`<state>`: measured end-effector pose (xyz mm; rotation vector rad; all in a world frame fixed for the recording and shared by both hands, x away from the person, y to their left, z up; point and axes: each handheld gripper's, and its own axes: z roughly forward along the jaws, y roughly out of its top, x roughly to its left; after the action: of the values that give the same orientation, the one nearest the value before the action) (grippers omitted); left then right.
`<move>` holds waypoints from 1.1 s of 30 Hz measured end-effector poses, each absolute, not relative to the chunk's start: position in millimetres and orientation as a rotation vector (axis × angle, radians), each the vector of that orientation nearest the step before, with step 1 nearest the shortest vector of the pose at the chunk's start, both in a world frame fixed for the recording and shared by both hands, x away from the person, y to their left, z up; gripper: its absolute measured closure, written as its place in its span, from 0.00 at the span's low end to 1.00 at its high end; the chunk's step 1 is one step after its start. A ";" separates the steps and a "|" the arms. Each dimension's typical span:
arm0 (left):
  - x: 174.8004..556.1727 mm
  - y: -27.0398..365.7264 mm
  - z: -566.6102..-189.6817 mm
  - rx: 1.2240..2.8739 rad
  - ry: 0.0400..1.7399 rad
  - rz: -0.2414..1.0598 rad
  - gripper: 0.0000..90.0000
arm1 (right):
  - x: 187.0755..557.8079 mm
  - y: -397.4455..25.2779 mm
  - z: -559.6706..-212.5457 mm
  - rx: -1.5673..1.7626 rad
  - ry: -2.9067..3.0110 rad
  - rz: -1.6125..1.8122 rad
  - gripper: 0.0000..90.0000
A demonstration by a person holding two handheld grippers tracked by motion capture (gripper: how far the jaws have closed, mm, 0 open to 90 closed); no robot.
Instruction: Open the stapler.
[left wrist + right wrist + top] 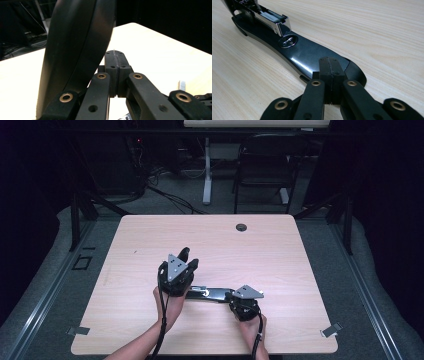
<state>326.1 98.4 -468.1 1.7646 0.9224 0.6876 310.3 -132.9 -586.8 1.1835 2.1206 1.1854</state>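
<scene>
A black stapler point(212, 293) lies open near the table's front middle. In the right gripper view its glossy base point(307, 53) runs away from me, with the chrome magazine point(270, 20) and the round anvil point(289, 41) above it. My right gripper point(330, 65) is shut, its joined tips resting on the near end of the base; in the high view the right gripper point(233, 296) sits at the stapler's right end. The stapler's black lid point(75, 50) stands raised just left of my left gripper point(115, 56), which is shut with nothing visible between its pads. The left gripper point(190, 262) points toward the far side.
The wooden table point(260, 250) has a round cable hole point(241, 227) at the far edge. A small silvery ridged piece point(182, 85) lies to the right in the left gripper view. A chair point(265, 165) and a desk leg point(206, 170) stand beyond the table.
</scene>
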 end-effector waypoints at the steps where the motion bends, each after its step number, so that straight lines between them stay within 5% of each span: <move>1: 325.8 100.1 -467.1 1.761 0.927 0.688 1.00 | 310.4 -133.0 -586.8 1.183 2.122 1.185 1.00; 33: 323.6 131.8 -465.7 1.775 0.941 0.772 1.00 | 310.3 -133.3 -586.7 1.182 2.124 1.181 1.00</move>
<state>323.6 131.8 -465.7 1.7749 0.9407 0.7718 310.3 -133.3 -586.7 1.1821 2.1243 1.1814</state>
